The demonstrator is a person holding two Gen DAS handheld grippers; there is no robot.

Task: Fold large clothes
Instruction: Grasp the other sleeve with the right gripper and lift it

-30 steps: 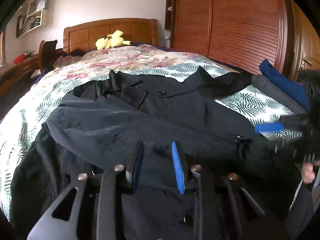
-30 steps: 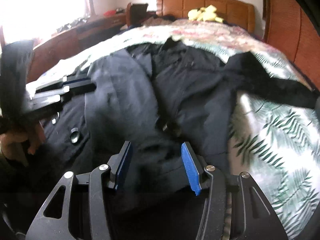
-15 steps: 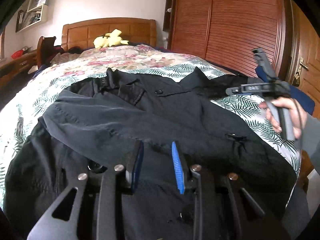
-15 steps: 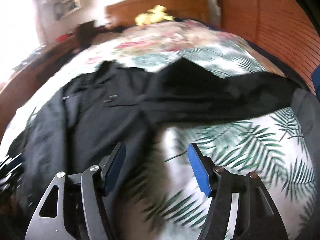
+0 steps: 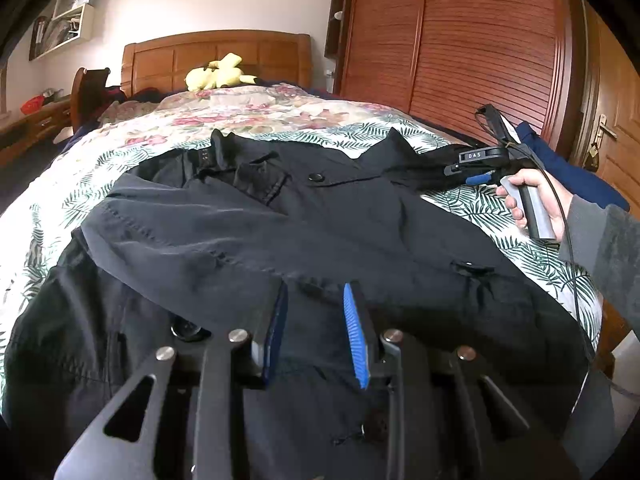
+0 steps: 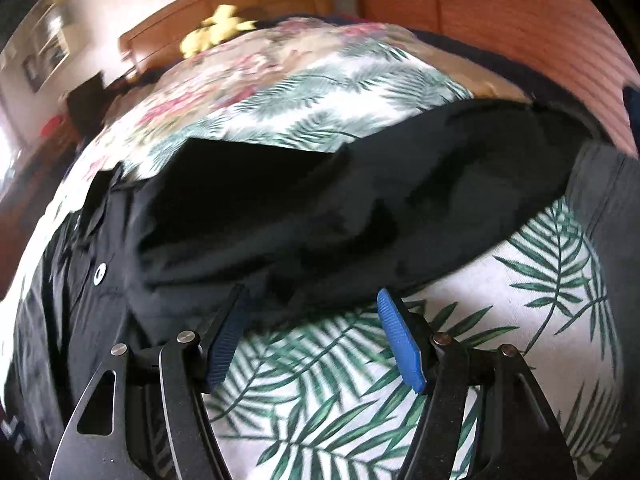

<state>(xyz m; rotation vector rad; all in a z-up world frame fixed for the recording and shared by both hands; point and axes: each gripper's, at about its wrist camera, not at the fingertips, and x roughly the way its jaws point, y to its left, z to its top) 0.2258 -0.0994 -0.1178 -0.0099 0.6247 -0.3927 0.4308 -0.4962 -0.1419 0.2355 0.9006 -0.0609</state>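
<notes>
Black jacket (image 5: pixel 320 216) on leaf-print bed (image 6: pixel 340 400), wooden wardrobe (image 5: pixel 460 40) behind; both jaws apart

The near hem of the black jacket (image 5: pixel 320 216) is hidden behind the left gripper (image 5: pixel 316 332) and cut off by the picture's lower edge. Whether fabric is pinched between its pads cannot be told. The right wrist view is motion-blurred: the yellow plush toy (image 6: pixel 216 32) and far wall shelf (image 6: pixel 52 50) are smeared. The person's grey sleeve (image 5: pixel 608 248) runs off the right edge.
</notes>
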